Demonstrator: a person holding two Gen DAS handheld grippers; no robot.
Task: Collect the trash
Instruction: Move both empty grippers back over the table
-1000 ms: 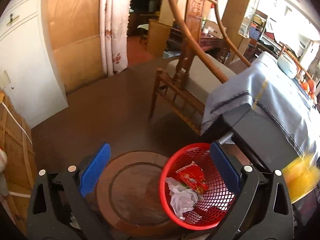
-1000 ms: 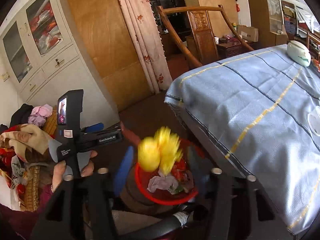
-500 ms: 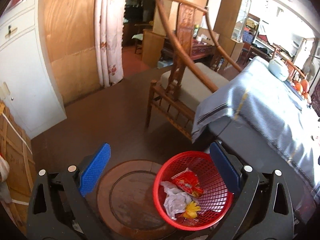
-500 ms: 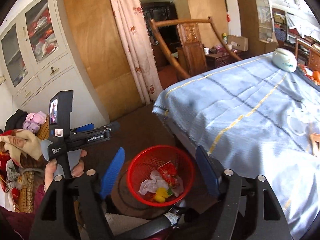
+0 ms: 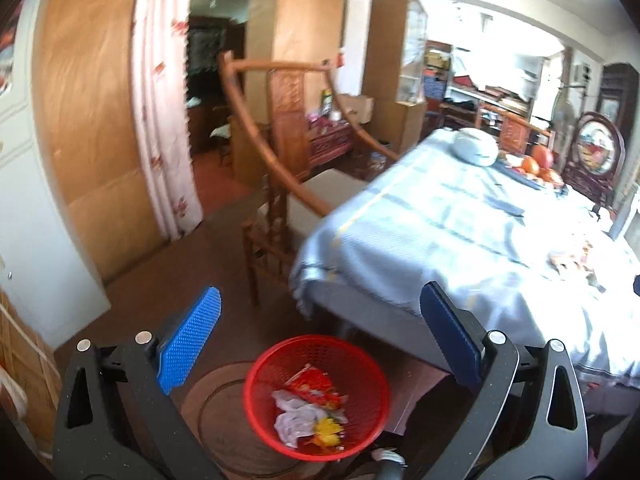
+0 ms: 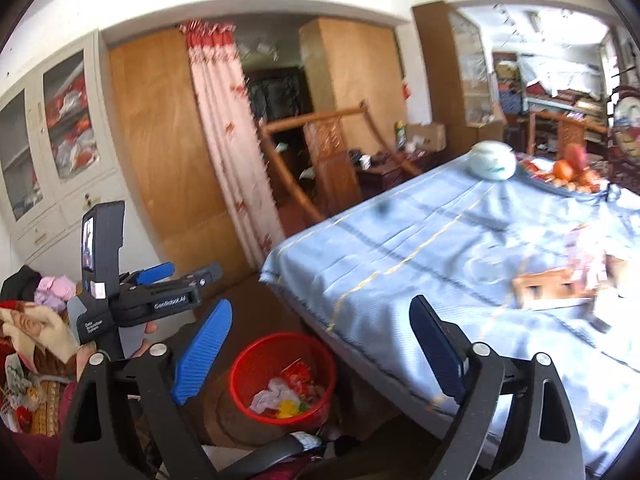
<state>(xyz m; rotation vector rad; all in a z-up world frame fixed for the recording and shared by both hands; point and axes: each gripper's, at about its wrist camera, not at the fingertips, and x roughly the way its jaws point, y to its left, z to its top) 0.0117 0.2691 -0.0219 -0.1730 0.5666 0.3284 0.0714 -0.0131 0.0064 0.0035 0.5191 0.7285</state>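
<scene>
hanging near and low in both views, the red basket sits on the floor beside a round wooden stool top, just left of the bed's near corner. it sits where both hands can reach it from the bedside. in it lie a white tissue, a red wrapper and a yellow scrap, so part of the trash is already in.

the right gripper has its jaws opening, wide now, with nothing between the blue pads; the basket only shows through the gap, well below. the left gripper also stands with its jaws apart and empty, held in a hand at the left of the right view.

both point down and across the bed, which suits a look for the next piece. on the blue cover, far right, lie a small wooden frame and some blurred paper bits; whether these are trash i cannot tell. a white bowl and fruit sit at the far end, likely not trash.
</scene>
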